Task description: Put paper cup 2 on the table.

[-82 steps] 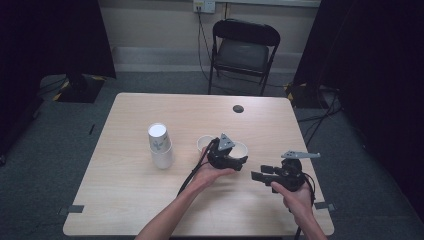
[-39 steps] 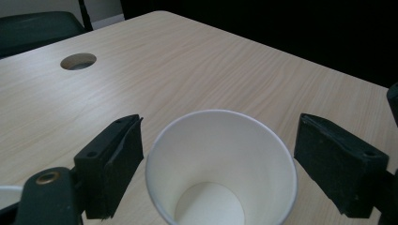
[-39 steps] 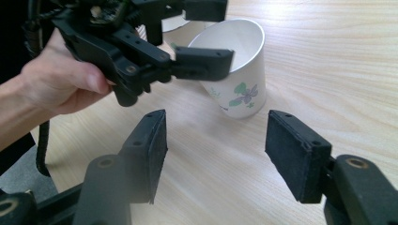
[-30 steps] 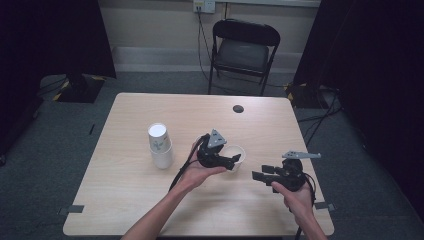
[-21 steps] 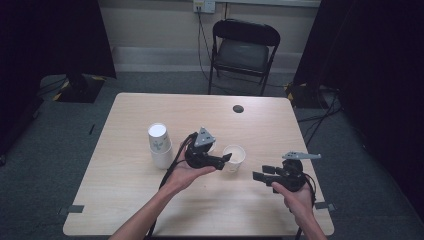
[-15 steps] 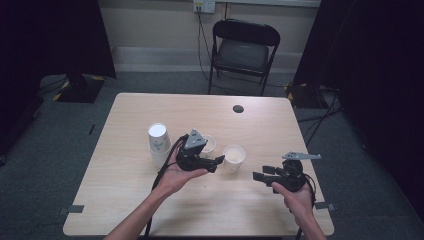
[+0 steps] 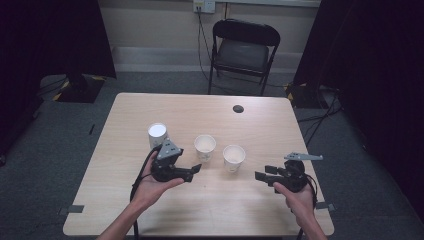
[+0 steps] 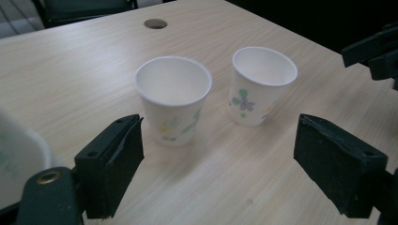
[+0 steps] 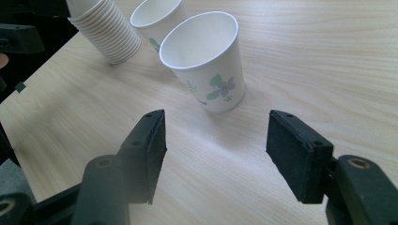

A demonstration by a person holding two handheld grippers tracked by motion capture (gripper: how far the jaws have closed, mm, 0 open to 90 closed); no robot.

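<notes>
Two white paper cups with flower prints stand upright side by side mid-table: the left cup (image 7: pixel 205 146) (image 8: pixel 172 101) (image 9: pixel 157 16) and the right cup (image 7: pixel 234 157) (image 8: pixel 263 84) (image 9: pixel 206 61). A stack of the same cups (image 7: pixel 157 135) (image 9: pixel 105 33) stands to their left. My left gripper (image 7: pixel 194 171) (image 8: pixel 220 164) is open and holds nothing, a short way in front of the left cup. My right gripper (image 7: pixel 262 172) (image 9: pixel 218 150) is open and holds nothing, pointing at the right cup from its right.
The wooden table (image 7: pixel 280 130) has a round cable hole (image 7: pixel 238 108) near its far edge. A black folding chair (image 7: pixel 242 50) stands behind the table. Cables trail from both grippers toward the near edge.
My left gripper has let go of the right cup, which now stands beside the other, and has drawn back left and toward the person. The right gripper has stayed put.
</notes>
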